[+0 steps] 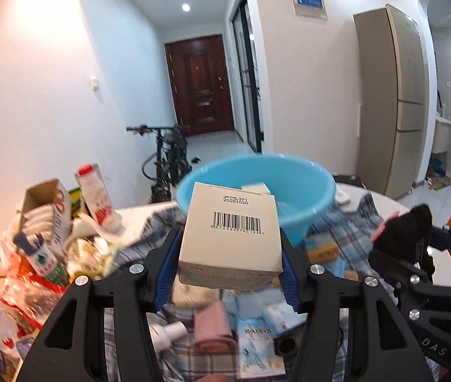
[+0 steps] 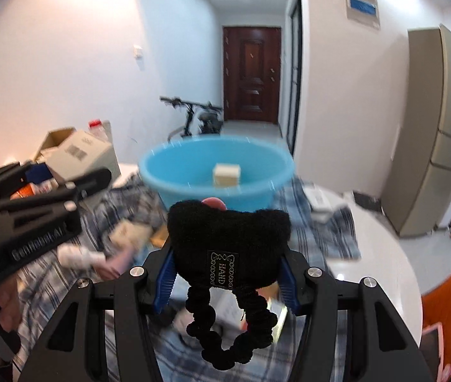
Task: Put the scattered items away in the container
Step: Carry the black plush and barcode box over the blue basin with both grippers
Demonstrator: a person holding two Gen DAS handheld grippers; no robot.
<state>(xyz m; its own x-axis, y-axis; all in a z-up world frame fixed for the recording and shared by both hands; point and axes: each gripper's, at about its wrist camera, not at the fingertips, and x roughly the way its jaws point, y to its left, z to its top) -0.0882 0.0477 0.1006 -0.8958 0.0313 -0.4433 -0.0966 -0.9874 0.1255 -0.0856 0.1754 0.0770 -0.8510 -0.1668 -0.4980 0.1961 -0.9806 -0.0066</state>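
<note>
My left gripper (image 1: 228,270) is shut on a white carton box (image 1: 230,232) with a barcode, held up above the checked cloth and just short of the blue plastic basin (image 1: 314,197). A small pale box (image 2: 226,174) lies inside the basin (image 2: 161,172). My right gripper (image 2: 227,273) is shut on a black fuzzy hair band (image 2: 225,238) with a scrunchie loop hanging below; a pink bit shows behind its top. In the left wrist view the right gripper (image 1: 416,254) with the black band (image 1: 413,232) sits at the right. The left gripper (image 2: 63,191) shows at the left of the right wrist view.
Small packets, a pink item (image 1: 212,328) and a white bottle (image 1: 168,334) lie on the checked cloth (image 1: 353,219). An open cardboard box (image 1: 47,203), a milk carton (image 1: 96,197) and bags crowd the table's left. A bicycle (image 1: 168,156), a door and a fridge (image 1: 394,95) stand beyond.
</note>
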